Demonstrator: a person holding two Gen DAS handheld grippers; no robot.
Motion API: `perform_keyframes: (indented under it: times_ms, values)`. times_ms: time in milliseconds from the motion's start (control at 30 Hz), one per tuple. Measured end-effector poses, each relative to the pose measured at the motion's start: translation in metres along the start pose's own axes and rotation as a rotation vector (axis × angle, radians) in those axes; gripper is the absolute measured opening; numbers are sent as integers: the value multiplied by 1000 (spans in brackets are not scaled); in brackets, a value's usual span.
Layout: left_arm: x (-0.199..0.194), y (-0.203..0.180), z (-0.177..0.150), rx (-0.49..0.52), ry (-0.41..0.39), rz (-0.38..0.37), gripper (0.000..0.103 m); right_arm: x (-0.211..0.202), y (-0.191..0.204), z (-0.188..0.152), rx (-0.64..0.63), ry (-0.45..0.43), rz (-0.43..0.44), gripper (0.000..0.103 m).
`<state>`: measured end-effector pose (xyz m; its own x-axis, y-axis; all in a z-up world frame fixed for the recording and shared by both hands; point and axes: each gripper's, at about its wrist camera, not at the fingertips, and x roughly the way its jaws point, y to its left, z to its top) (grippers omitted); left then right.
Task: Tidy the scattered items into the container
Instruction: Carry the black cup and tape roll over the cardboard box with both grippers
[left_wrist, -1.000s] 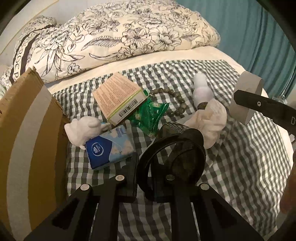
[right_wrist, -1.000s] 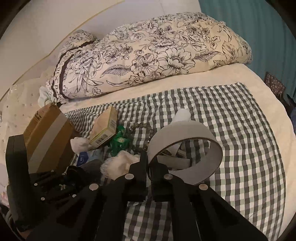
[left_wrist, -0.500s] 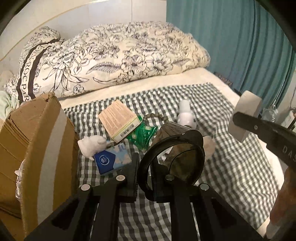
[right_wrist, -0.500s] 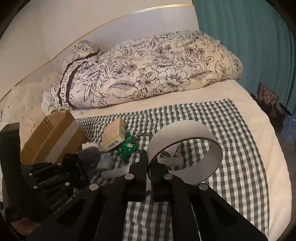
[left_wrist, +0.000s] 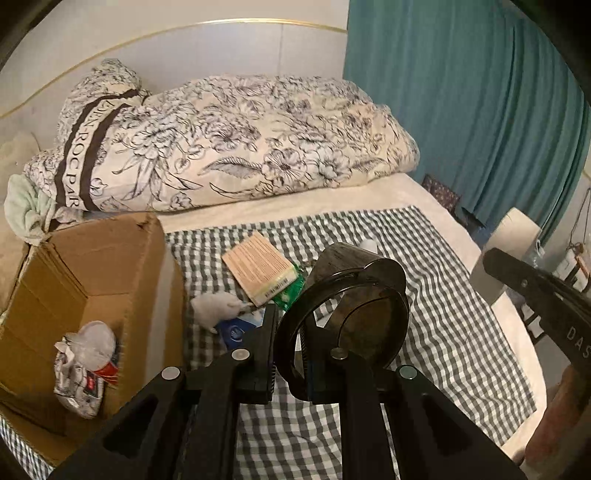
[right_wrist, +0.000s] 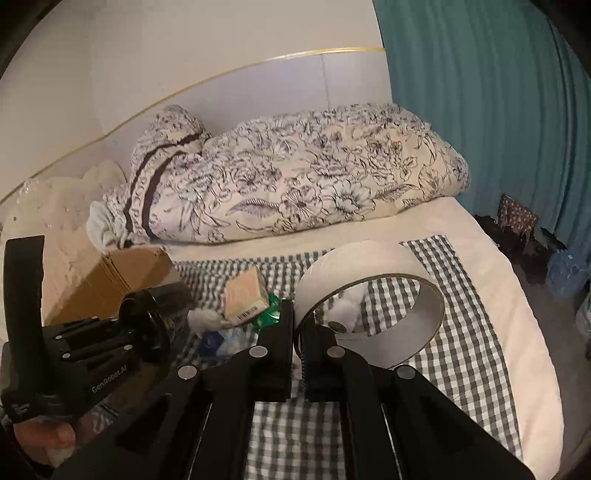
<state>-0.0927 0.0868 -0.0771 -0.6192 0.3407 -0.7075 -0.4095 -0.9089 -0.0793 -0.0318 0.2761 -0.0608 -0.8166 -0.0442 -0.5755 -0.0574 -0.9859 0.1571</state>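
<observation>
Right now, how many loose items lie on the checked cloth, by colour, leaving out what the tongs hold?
White: 2 (cloth wad, white object seen through the tape roll)
Blue: 1 (tissue pack)
Green: 1 (packet)
Beige: 1 (carton)
Total: 5 in view; the held dark cup may hide more.

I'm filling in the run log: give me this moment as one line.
left gripper: shut on dark cup | right gripper: shut on tape roll | cardboard box: open
</observation>
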Motion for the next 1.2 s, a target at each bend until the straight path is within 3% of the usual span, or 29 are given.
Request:
perform_keyframes:
  times_ms: [433,767,1200]
  values:
    - [-36,33,16,-16,-49,33,12,-23,32,19,-27,-48,-21,3]
    - [-56,65,19,-9,-59,65,12,-23,77,29,-73,-58,32,3]
    - [-76,119,15,-32,-70,182,12,-14,130,31,-136,-45,123,3]
